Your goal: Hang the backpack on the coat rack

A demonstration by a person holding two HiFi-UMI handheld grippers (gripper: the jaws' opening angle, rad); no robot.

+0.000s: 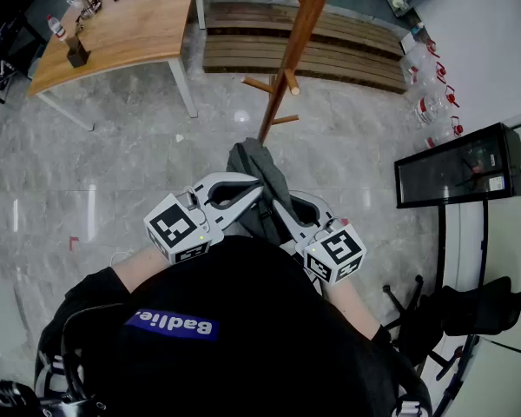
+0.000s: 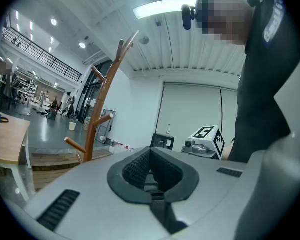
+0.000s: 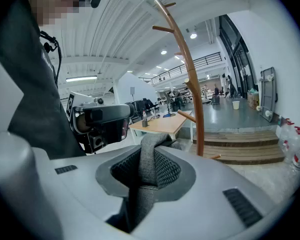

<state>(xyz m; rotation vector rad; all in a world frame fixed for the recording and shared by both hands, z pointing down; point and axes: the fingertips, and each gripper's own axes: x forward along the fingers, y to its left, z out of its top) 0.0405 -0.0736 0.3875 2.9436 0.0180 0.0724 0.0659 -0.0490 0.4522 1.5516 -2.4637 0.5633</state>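
A grey backpack [image 1: 259, 170] hangs off the floor in front of the person, between the two grippers. My right gripper [image 1: 280, 200] is shut on its grey strap [image 3: 147, 174], which runs up through the jaws and over their tip. My left gripper [image 1: 257, 189] meets the backpack from the left. In the left gripper view the pads [image 2: 140, 166] stand closed, with a dark strap [image 2: 165, 215] in the slot below them. The wooden coat rack [image 1: 297, 37] stands just ahead with short pegs [image 1: 259, 83]. It also shows as a tall pole [image 2: 102, 109] and a curved pole [image 3: 192, 94].
A wooden table [image 1: 130, 24] stands at the far left, with small things on it. Wooden steps [image 1: 347, 46] lie behind the rack. Water bottles [image 1: 430, 102] line the right wall. A black cabinet [image 1: 460, 168] and an office chair [image 1: 469, 311] stand at the right.
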